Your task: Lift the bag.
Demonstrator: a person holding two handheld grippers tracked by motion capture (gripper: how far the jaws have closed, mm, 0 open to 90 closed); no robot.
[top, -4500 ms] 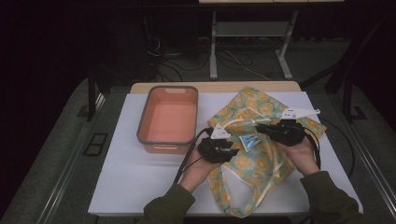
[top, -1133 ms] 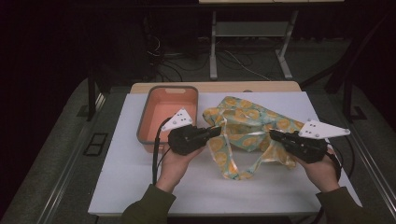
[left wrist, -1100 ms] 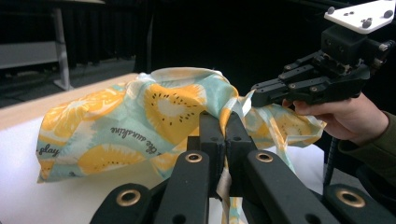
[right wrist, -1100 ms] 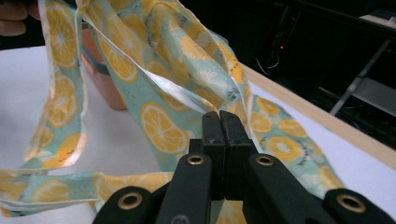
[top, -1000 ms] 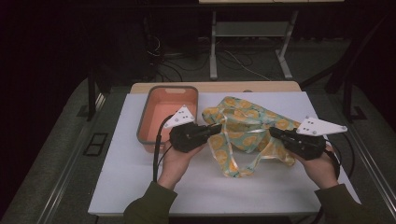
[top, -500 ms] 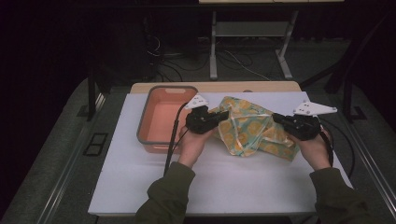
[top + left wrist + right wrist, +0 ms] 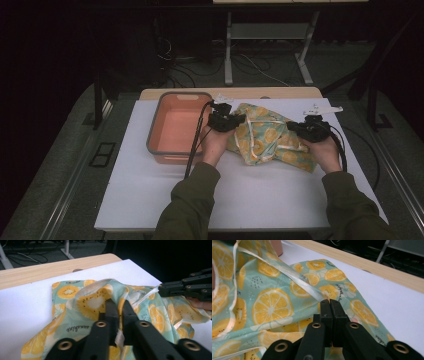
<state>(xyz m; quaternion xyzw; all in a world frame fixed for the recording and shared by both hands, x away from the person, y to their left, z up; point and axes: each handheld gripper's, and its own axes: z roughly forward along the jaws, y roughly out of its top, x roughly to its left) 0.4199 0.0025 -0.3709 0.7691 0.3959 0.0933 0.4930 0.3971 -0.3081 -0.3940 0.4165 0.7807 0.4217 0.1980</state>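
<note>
From above, my left gripper (image 7: 239, 120) and right gripper (image 7: 294, 128) pinch the citrus-print cloth (image 7: 267, 142) at nine and three o'clock to fold it beside the orange tub (image 7: 156, 140). Left gripper view: jaws have just been parting, slightly gapped around a fold. Right gripper view: clamped on the hem.

cloth (image 7: 267, 140): on the desk (image 7: 150, 200), just right of the tub
tub (image 7: 175, 127): desk's far left part

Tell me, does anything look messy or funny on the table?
Only the fruit-print cloth: it lies bunched and creased on the white tabletop, its pale ribbon ties straggling loose. The pink tub sits straight; nothing looks spilled or broken.
</note>
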